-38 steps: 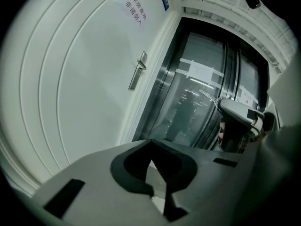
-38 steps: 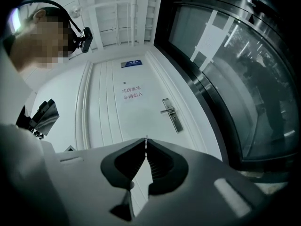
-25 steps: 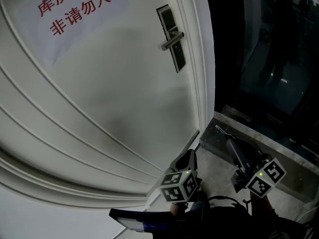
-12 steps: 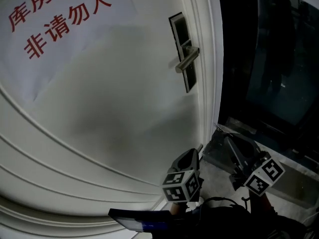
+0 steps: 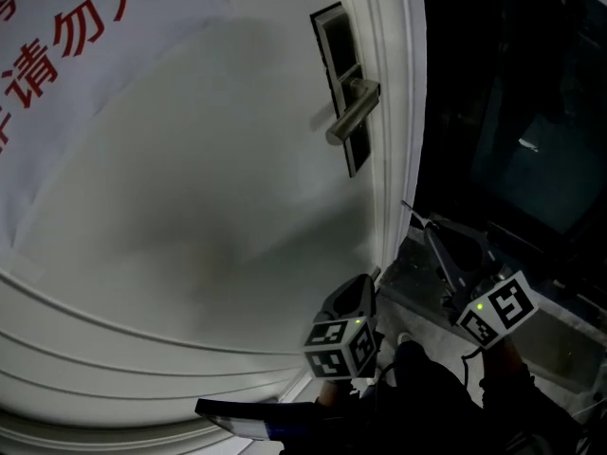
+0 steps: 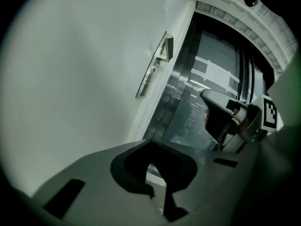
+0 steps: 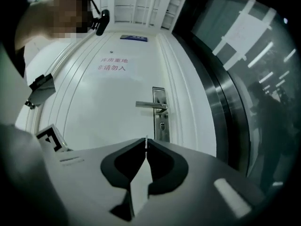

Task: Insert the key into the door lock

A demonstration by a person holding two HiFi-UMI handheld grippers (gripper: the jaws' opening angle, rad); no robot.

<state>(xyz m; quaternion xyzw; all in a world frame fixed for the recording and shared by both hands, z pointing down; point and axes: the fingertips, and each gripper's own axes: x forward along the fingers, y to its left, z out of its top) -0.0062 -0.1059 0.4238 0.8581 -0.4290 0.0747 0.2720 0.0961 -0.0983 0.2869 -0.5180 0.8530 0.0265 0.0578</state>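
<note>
The key (image 7: 146, 141) sits pinched in the right tongs (image 7: 146, 148), which are closed tight on it. All I can see of it is a thin bright sliver, edge-on, poking just past the tips, with its long axis running straight out along the jaws. From the right gripper view the keyhole (image 7: 162, 125) lies ahead, slightly above and to the right of the key tip. It sits low on the lock plate (image 7: 160, 108), under the lever handle (image 7: 150, 105), and is well apart from the key.

I'd say the move to come turns on that offset: the key needs to go up and a touch right, then straight in, with its flat lined up to the slot. I can't tell the slot's exact angle.

From the head view both tools hang low, down by the foot of the white door (image 5: 218, 207), well below the handle. The right one is by the door's latch edge, in front of dark glass (image 5: 531, 131). The left tongs (image 6: 150, 142) are closed with nothing between them, close to the door face, and look idle. The right hand seems the one placed for the job.
</note>
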